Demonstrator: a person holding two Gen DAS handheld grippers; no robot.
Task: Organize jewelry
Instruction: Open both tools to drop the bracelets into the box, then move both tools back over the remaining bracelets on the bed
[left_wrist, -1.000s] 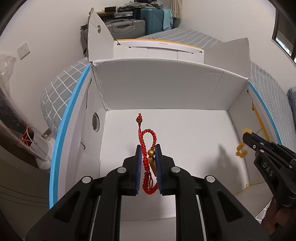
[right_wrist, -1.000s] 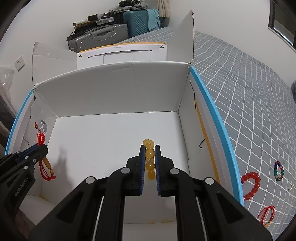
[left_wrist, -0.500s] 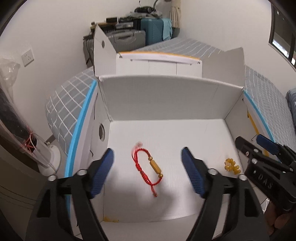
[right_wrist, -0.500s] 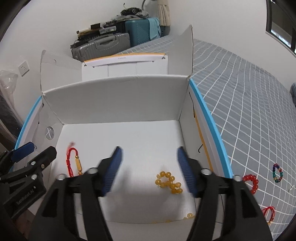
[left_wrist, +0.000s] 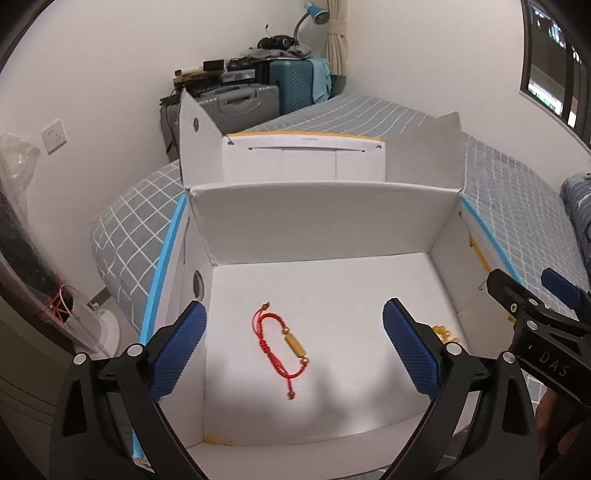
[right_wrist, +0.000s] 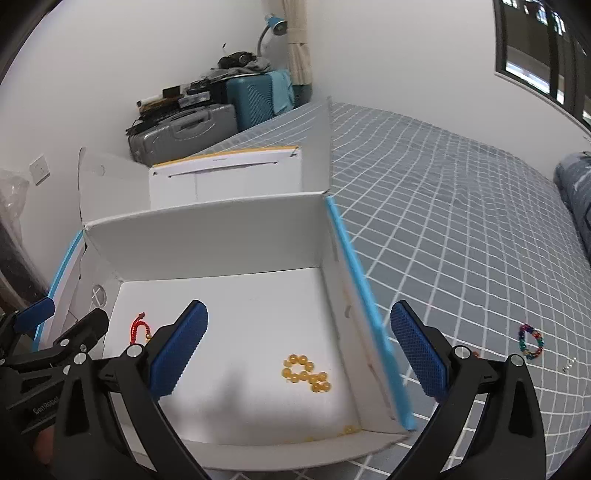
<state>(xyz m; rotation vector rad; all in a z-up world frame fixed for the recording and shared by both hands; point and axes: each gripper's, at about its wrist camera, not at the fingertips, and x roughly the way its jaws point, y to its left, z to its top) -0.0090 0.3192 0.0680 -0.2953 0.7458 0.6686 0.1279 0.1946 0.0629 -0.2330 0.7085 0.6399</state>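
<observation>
Left wrist view: we are looking down into the white box (left_wrist: 325, 229), lid flaps folded back, sitting on the grey checked bed.
Left gripper (left_wrist: 293, 347): we are seeing its blue pads spread wide, having just been opening; nothing pinched, the red cord bracelet (left_wrist: 282, 349) lying loose on the box floor between and below them, lower centre of frame.
Right gripper (right_wrist: 299, 347): we are seeing it spread wide too, also just been opening; the amber bead bracelet (right_wrist: 306, 374) is resting on the box floor, lower centre-right of the right wrist frame, untouched.
Step in hand: we are judging this as the release, both pieces dropped into the box and both grippers empty above it.
Still outside: a multicoloured bead bracelet (right_wrist: 531, 341) lying on the bedspread at the right of the right wrist frame, well apart from the box; a small pale item just beside it, too small to tell.
Next move: we are expecting the right gripper to be swinging out over the blue box edge (right_wrist: 365, 310), lowering onto the multicoloured bracelet and closing on its beads.
</observation>
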